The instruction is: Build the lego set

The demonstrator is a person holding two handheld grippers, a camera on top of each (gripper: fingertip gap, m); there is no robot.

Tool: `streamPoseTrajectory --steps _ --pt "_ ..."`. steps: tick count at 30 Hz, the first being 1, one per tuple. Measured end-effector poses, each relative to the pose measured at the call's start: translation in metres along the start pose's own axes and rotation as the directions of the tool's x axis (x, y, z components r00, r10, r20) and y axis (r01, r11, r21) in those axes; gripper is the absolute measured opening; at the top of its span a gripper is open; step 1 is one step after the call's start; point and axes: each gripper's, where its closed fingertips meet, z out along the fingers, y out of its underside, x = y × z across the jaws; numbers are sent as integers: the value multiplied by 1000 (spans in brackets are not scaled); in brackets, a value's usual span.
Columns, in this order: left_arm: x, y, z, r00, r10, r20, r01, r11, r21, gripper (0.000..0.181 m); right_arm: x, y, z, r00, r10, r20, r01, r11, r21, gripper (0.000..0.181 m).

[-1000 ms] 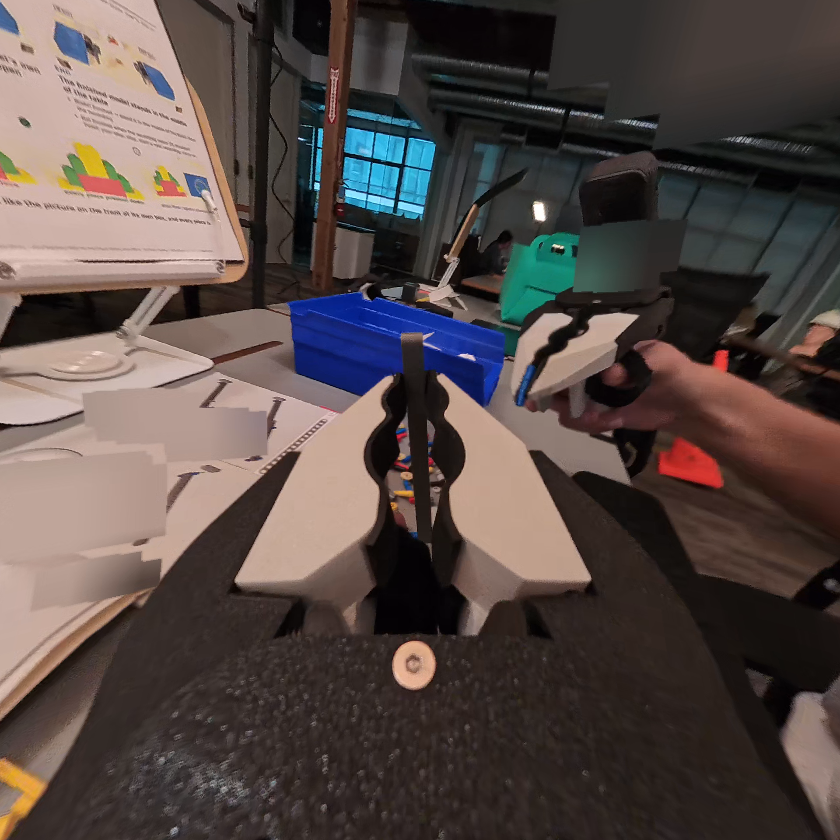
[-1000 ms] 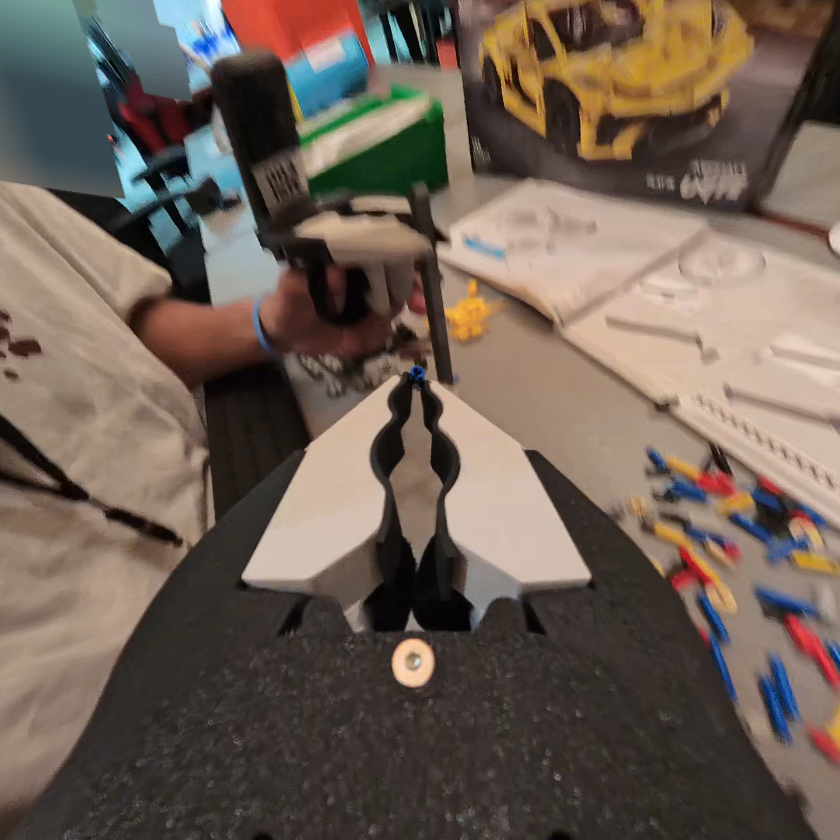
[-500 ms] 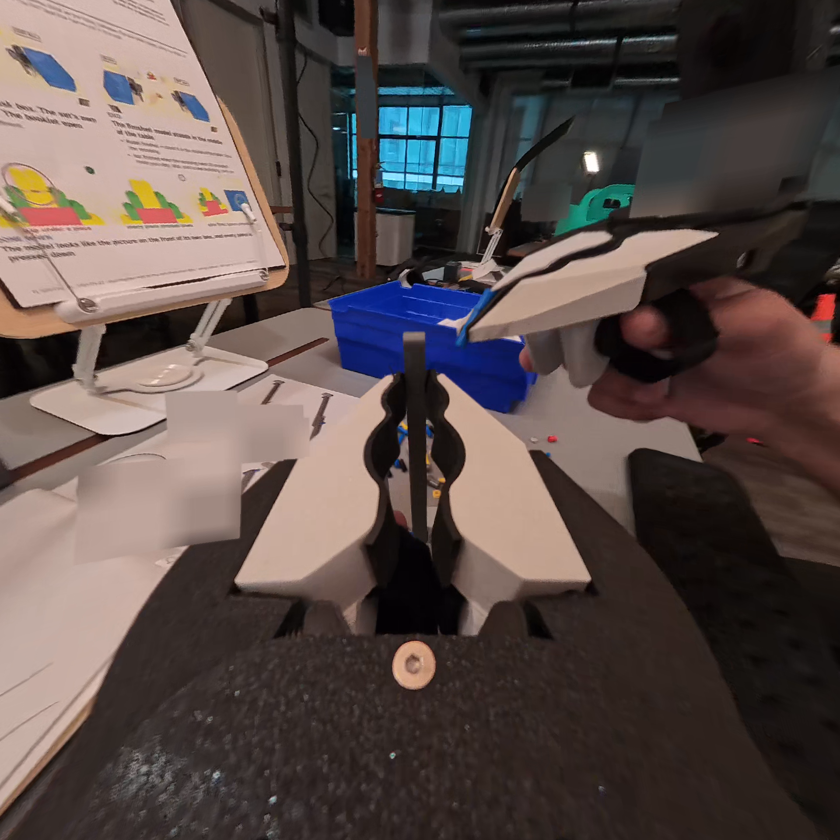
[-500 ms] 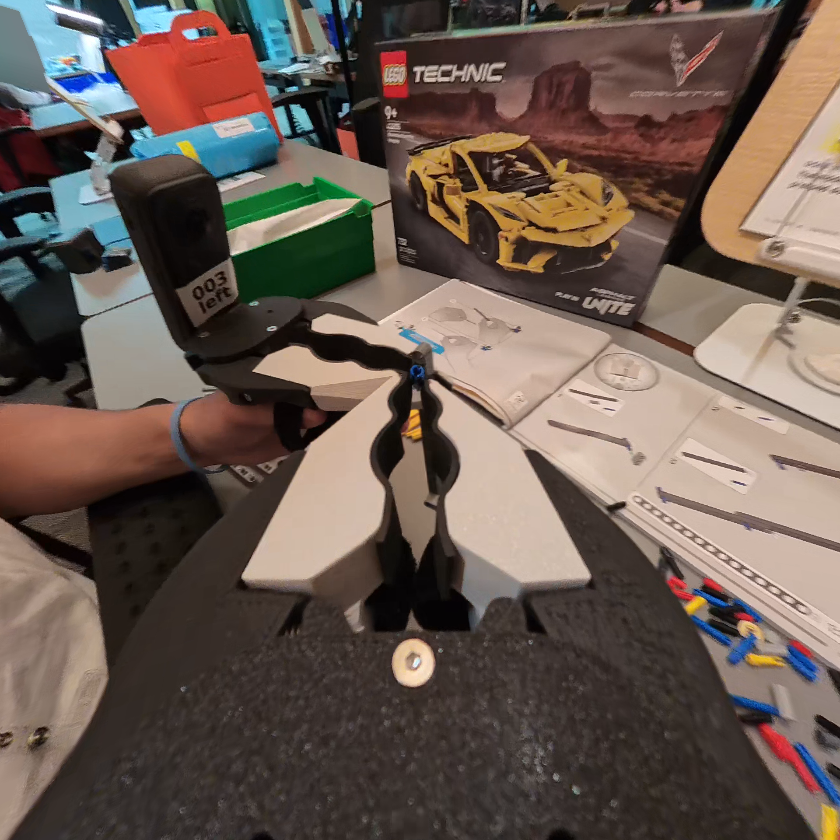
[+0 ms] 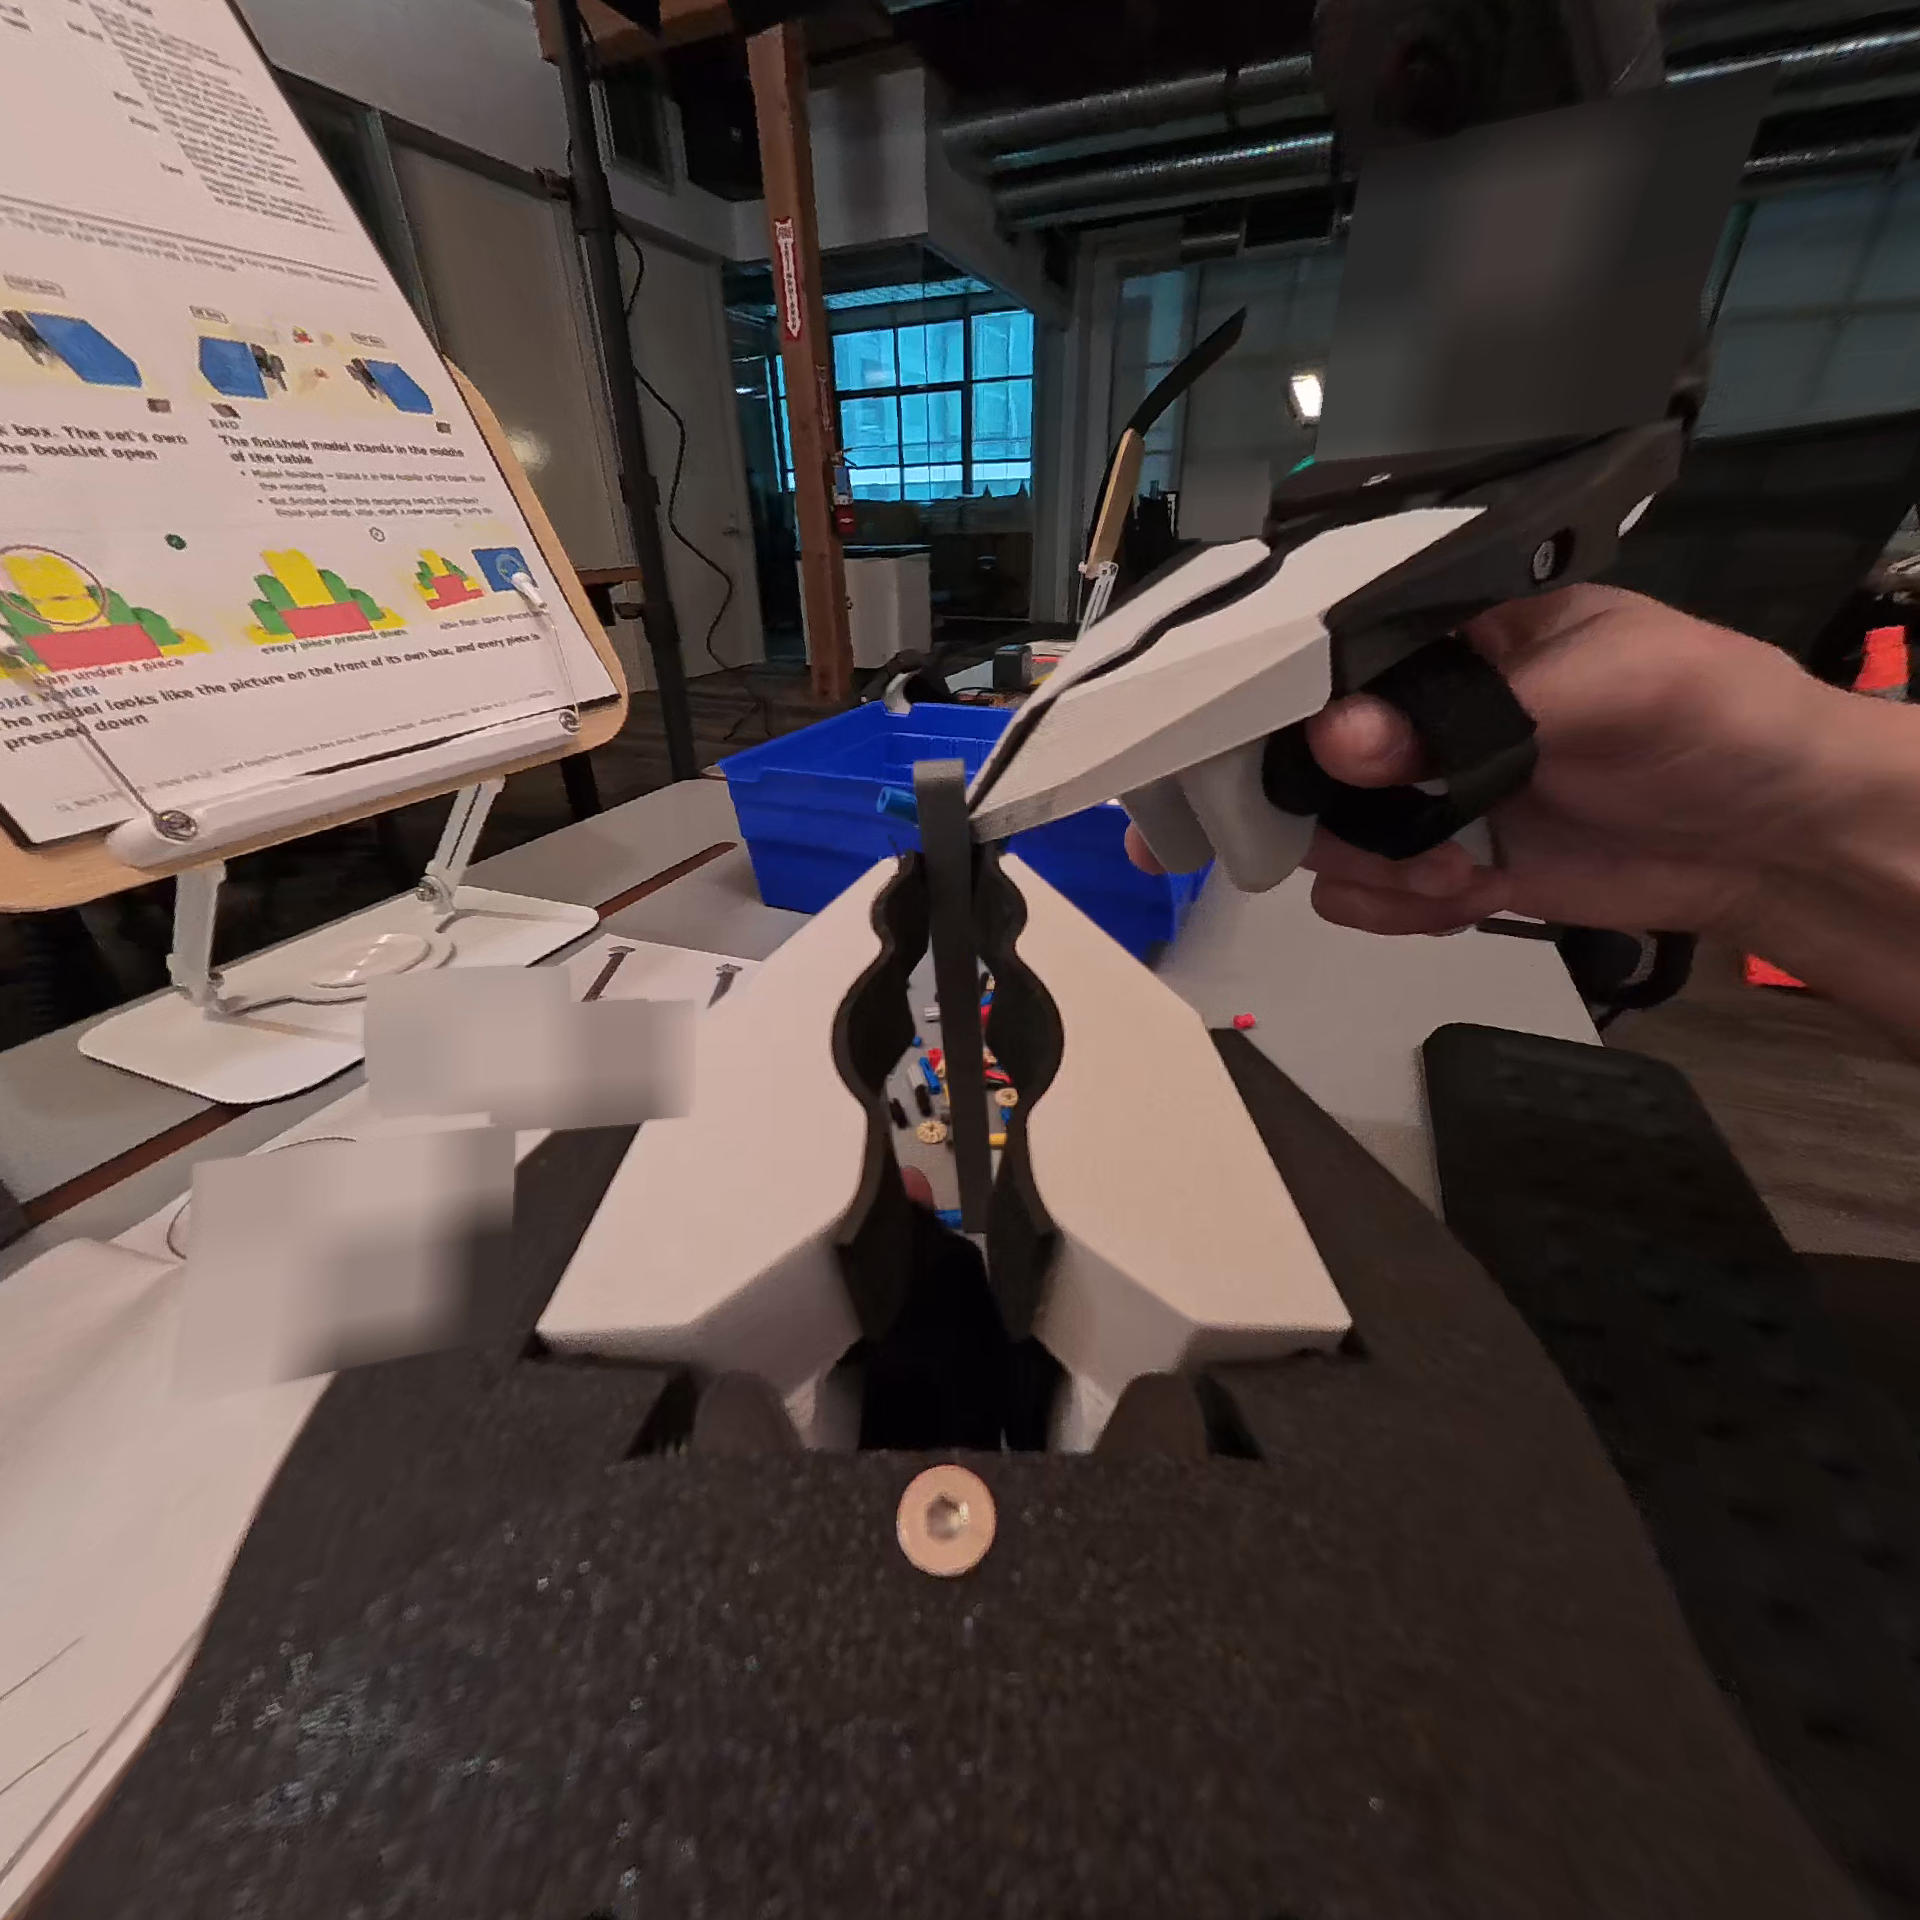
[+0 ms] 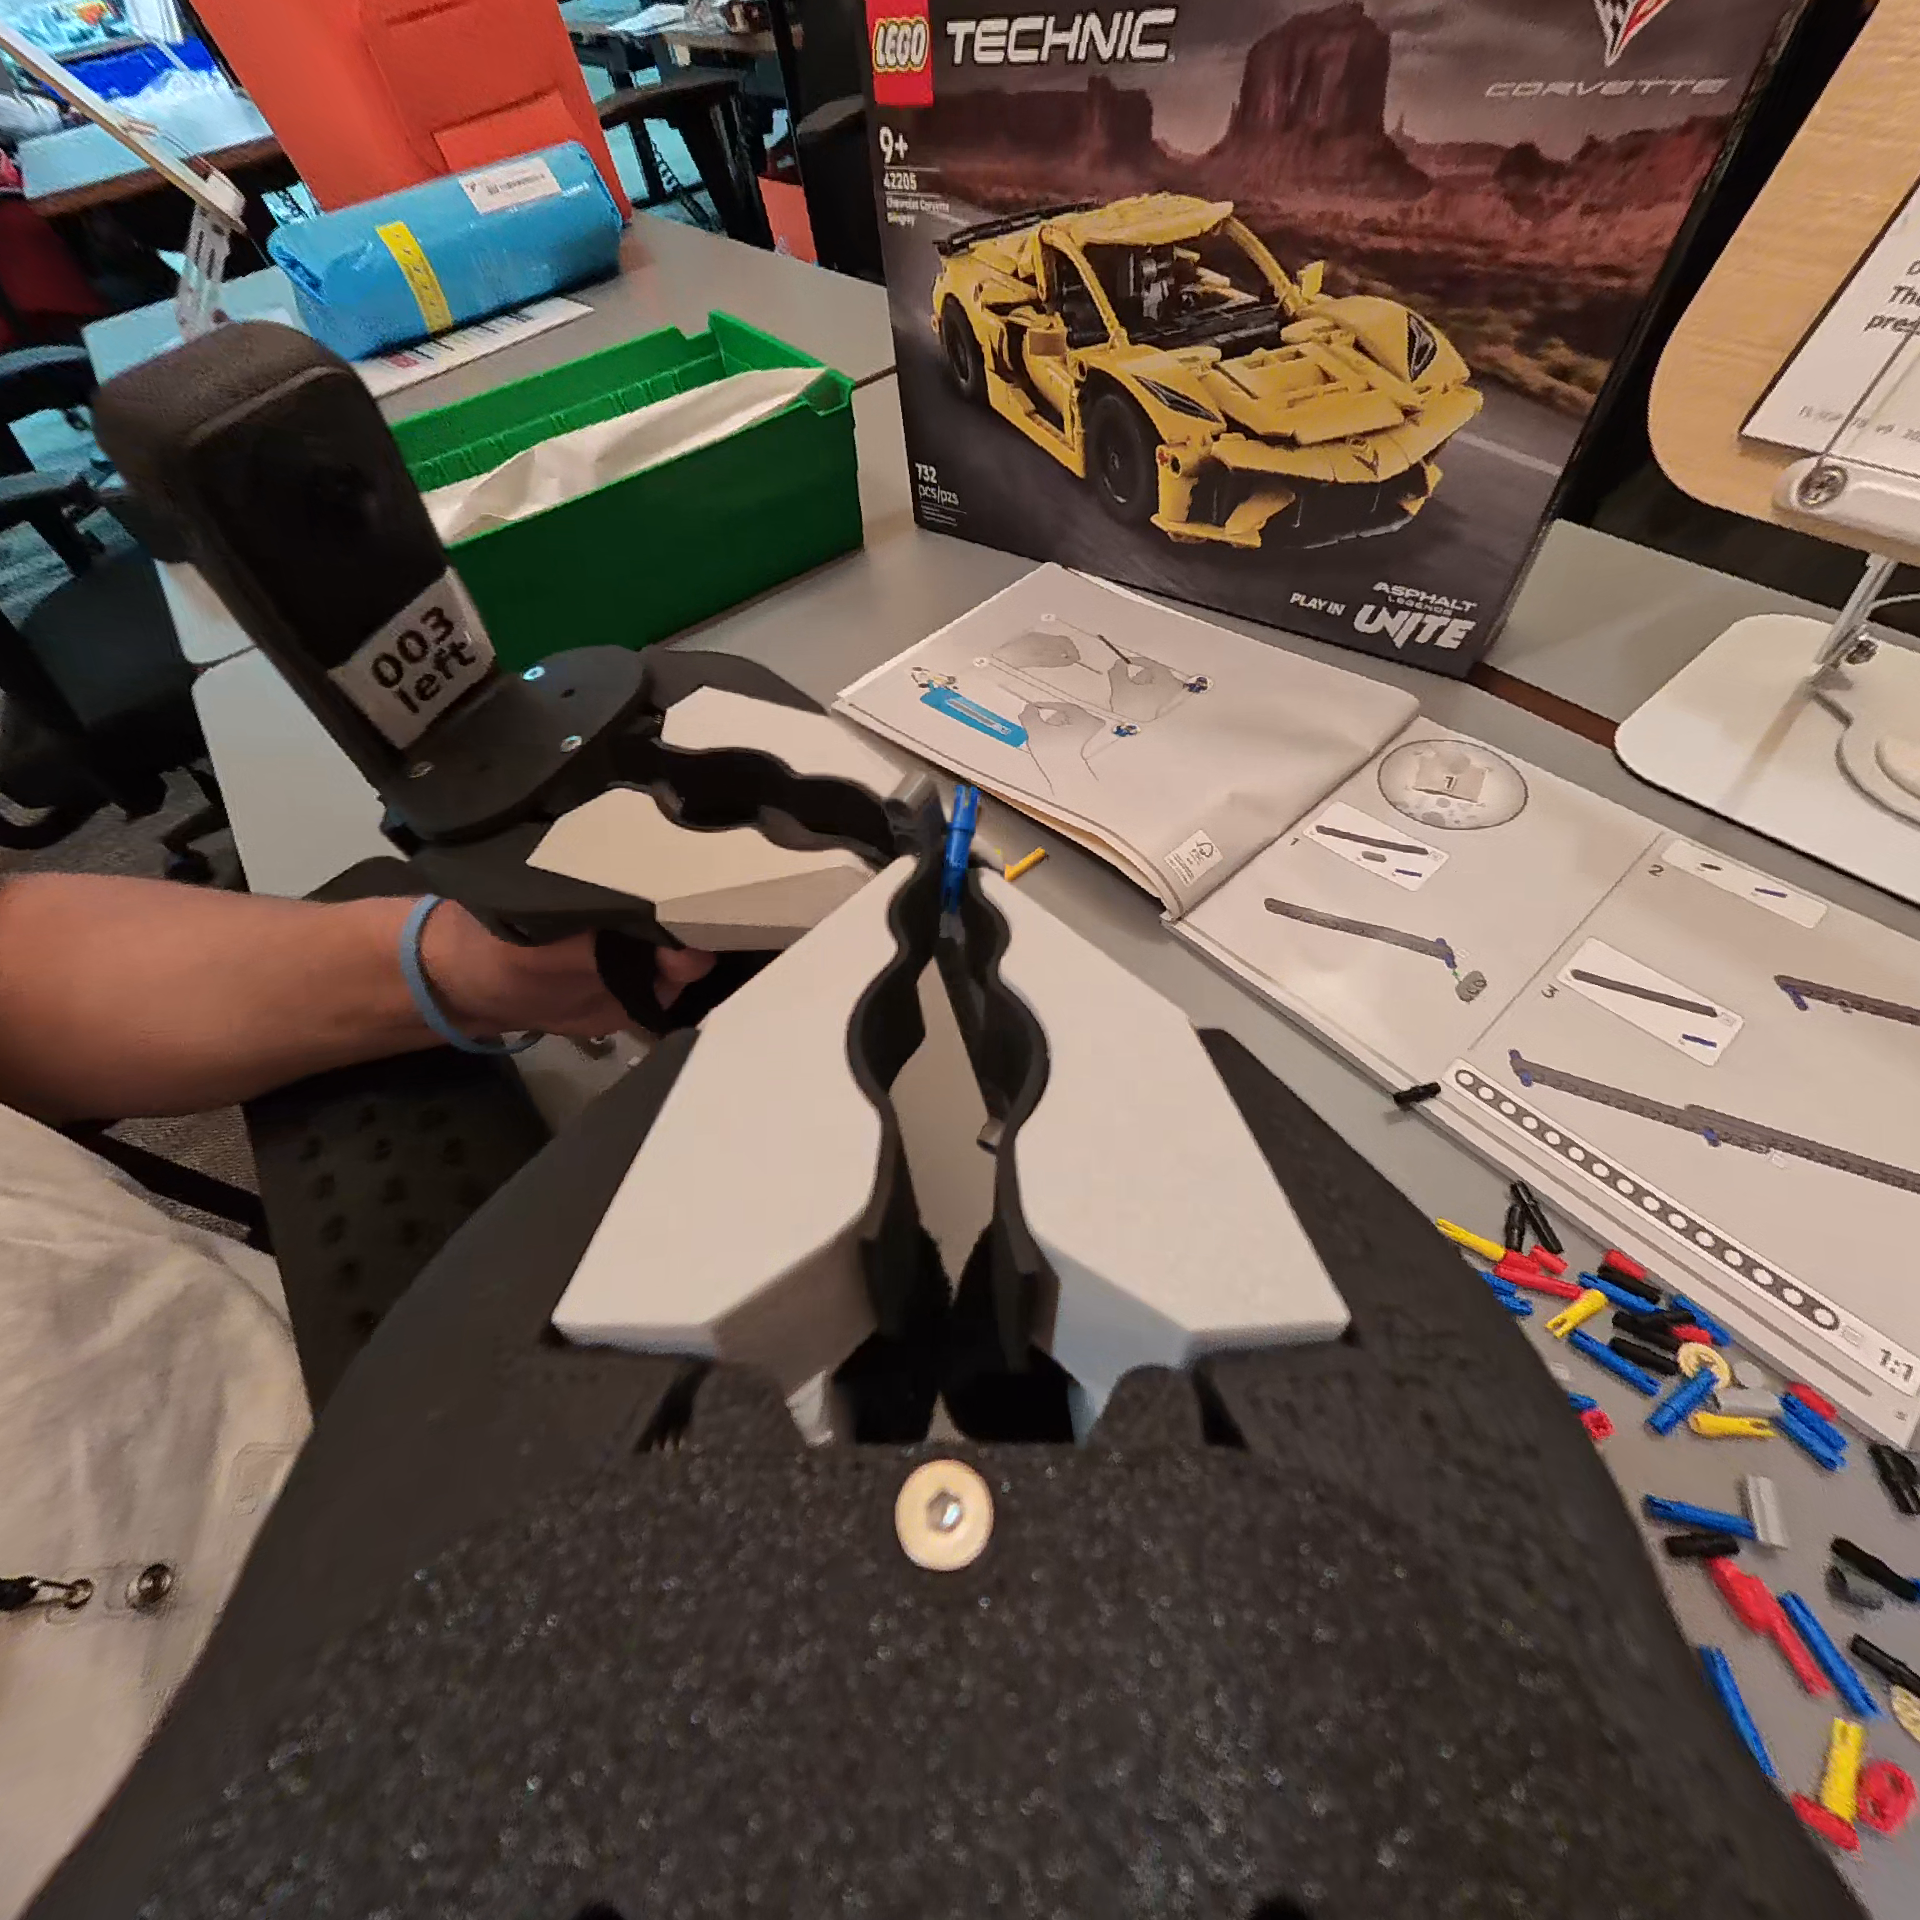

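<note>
Your left hand-held gripper (image 5: 951, 883) is clenched on a long dark beam (image 5: 956, 997) that stands upright between its fingers. Your right hand-held gripper (image 6: 948, 883) pinches a small blue pin (image 6: 956, 847) at its tips, right against the beam's upper end; it may already be touching. Loose pins (image 6: 1683, 1382) lie on the table (image 6: 1143, 935) beside the open instruction booklet (image 6: 1558, 935).

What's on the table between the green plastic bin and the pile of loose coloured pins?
The open grey instruction booklet lies between green bin and pin pile, in the right wrist view.
</note>
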Motion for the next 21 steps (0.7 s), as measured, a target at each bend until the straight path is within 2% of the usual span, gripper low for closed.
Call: streamPoseTrajectory --steps 6,8,10,12,14,15,17,18,19,21 --pt "3 -3 0 1000 -11 -20 11 1000 17 6 -2 -2 -3 998 47 35 -48 998 42 3" --pt "2 -2 0 1000 -16 -24 17 1000 14 6 1 0 -9 998 46 43 -46 999 14 3" --pt "-1 0 0 1000 -14 -16 14 1000 -1 7 12 8 -22 1000 -18 16 19 996 -83 3" --pt "-5 1 -1 1000 -10 -2 10 1000 -3 7 23 30 -42 995 -97 35 103 948 -300 3" --pt "-9 0 -2 1000 -22 6 22 1000 0 6 42 64 -70 983 -169 73 181 811 -556 3" --pt "-10 0 -2 999 -32 7 32 999 -1 6 51 87 -89 983 -159 95 180 700 -691 3" --pt "-11 0 -2 999 -44 8 44 999 4 7 73 137 -144 981 -160 113 159 313 -936 3" --pt "-12 0 -2 999 -43 10 43 999 2 7 78 155 -171 982 -137 131 149 130 -980 3" --pt "-13 1 -2 999 -39 14 39 999 1 7 75 172 -193 988 -67 139 138 -15 -990 3" --pt "-15 0 -3 999 -32 21 32 999 2 6 84 197 -223 988 -30 149 139 -222 -965 3"
